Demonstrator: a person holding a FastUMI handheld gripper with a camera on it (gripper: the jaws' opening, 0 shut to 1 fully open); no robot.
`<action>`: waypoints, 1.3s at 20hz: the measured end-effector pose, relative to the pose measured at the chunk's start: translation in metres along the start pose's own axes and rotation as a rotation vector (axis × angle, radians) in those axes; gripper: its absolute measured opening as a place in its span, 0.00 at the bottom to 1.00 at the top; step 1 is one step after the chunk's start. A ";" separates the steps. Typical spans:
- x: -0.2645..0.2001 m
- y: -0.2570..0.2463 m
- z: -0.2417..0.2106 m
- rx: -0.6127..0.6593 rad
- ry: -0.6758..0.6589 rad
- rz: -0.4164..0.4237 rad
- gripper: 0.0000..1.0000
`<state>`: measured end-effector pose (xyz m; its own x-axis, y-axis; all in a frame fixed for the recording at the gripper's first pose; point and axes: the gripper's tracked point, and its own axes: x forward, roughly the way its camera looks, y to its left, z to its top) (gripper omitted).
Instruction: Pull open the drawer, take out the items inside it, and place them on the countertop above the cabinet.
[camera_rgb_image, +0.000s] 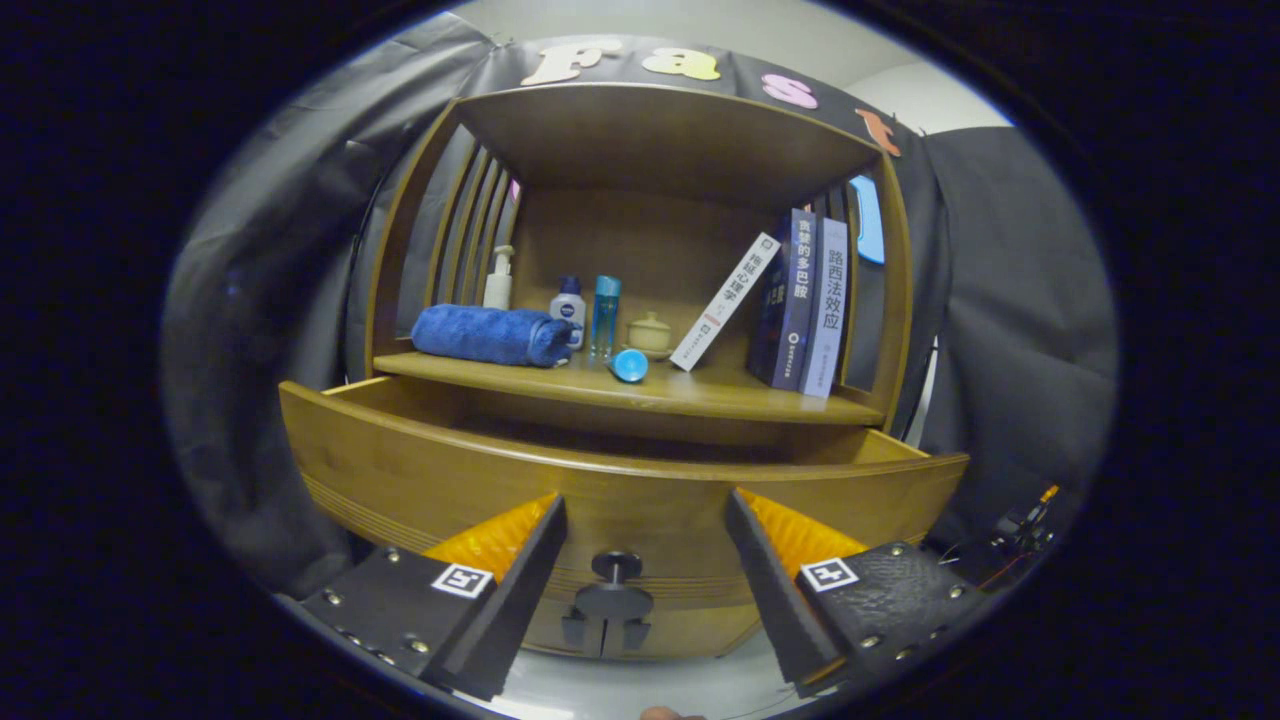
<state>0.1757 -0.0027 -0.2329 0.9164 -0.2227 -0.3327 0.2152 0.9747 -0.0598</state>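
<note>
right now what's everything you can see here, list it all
cabinet: 1, brown wood, open shelf above a drawer
drawer: 1, brown wood, pulled out below the shelf
drawer knob: 1, dark, on the drawer front between the fingers
towel: 1, blue, rolled, left on the shelf
pump bottle: 1, white, behind the towel
small bottle: 1, white with dark cap, right of the towel
tall bottle: 1, clear blue, beside the small bottle
lidded jar: 1, cream, mid shelf
round object: 1, light blue, lying at the shelf's front edge
books: 3, one white leaning, two dark upright, right on the shelf
gripper: 1, fingers open either side of the knob, not touching it
</note>
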 end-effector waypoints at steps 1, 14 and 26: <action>0.002 -0.001 0.001 -0.009 -0.005 0.001 0.96; 0.031 0.003 0.004 -0.033 0.000 -0.007 0.95; 0.075 0.006 0.007 -0.016 0.016 -0.035 0.96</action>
<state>0.2484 -0.0135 -0.2512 0.9028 -0.2565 -0.3451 0.2413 0.9665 -0.0869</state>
